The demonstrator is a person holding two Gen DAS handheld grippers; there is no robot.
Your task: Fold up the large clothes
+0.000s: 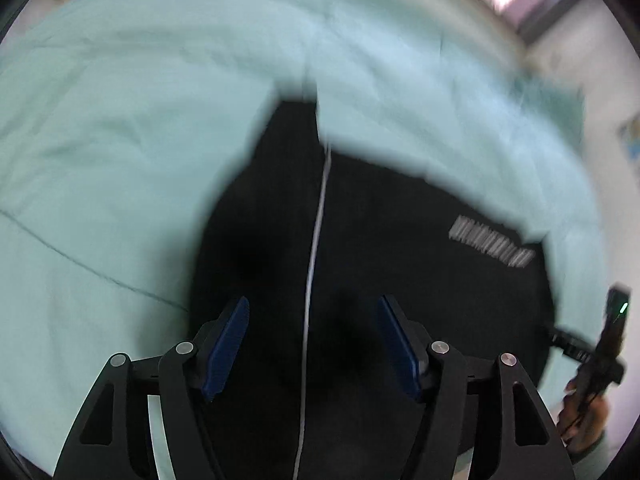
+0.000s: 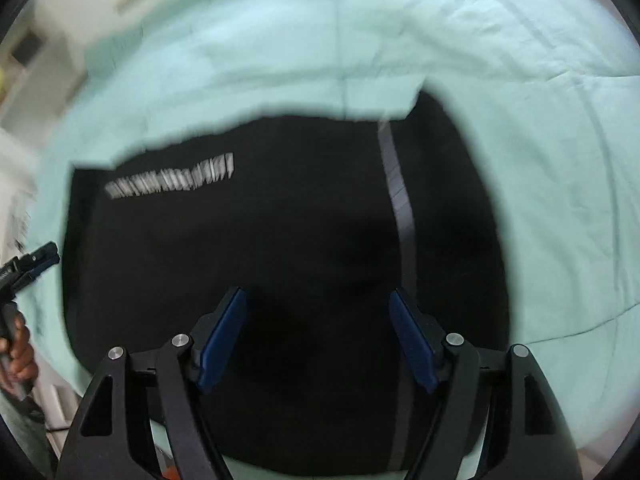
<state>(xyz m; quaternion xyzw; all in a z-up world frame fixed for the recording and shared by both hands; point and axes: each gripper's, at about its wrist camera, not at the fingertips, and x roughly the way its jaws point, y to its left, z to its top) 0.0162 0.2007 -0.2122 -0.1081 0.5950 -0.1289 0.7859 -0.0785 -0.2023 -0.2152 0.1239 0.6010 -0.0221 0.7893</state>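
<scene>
Black cloth fills the middle of my left wrist view: the garment (image 1: 380, 260) lies spread on the pale green bedsheet (image 1: 120, 140), a thin white stripe (image 1: 316, 240) running away from me up its middle and a blurred white print (image 1: 494, 242) off to the right. My left gripper (image 1: 312, 344) hangs above the dark fabric with its blue pads (image 1: 226, 348) wide apart, nothing between them (whether they touch the cloth I cannot tell, the frame is smeared). At the right edge I see my right hand (image 1: 584, 412) on its handle.

From the right wrist view, the same garment (image 2: 280, 240) lies on the bedsheet (image 2: 520, 80), the print (image 2: 172, 178) now upper left and the stripe (image 2: 400, 200) grey, just right of centre. My right gripper (image 2: 320, 336) is spread open too, empty, over the near part of the cloth. My left hand (image 2: 18, 344) shows at the left edge, beside the garment's side.

I judge I am between grasps, the garment lying flat, a fold yet to be made. Next I need to bring each gripper down to an edge or corner, pinch only the layers I want, and lift both together so the fold stays square.
</scene>
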